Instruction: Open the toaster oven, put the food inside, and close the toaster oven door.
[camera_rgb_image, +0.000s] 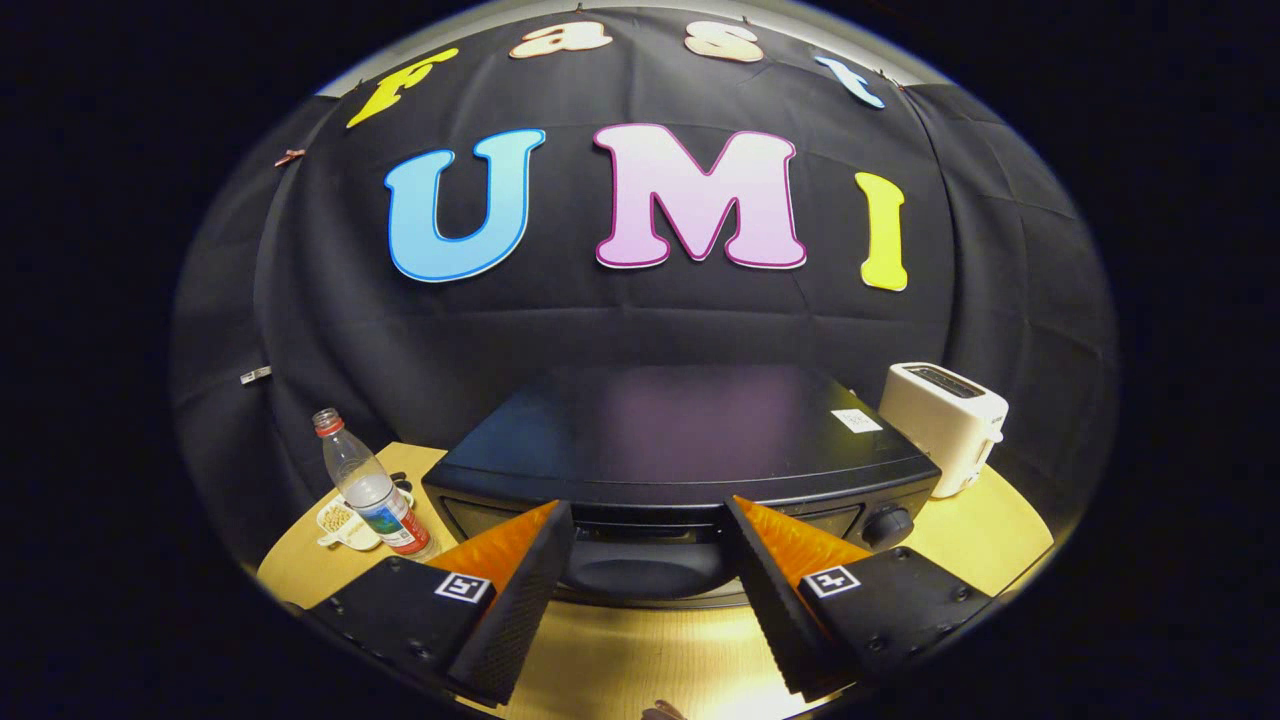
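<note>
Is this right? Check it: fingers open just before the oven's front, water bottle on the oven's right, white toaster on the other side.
One thing is wrong. The gripper view shows the bottle to the oven's left, by a small dish, while the white toaster is on the right. The rest holds: the gripper has its fingers open just before the oven's front.

Your gripper (648, 520) fingers cover part of the toaster oven (680, 440) front; its door state is unclear. The bottle (372, 490) hides part of the small dish (340, 525), contents too small to tell.
</note>
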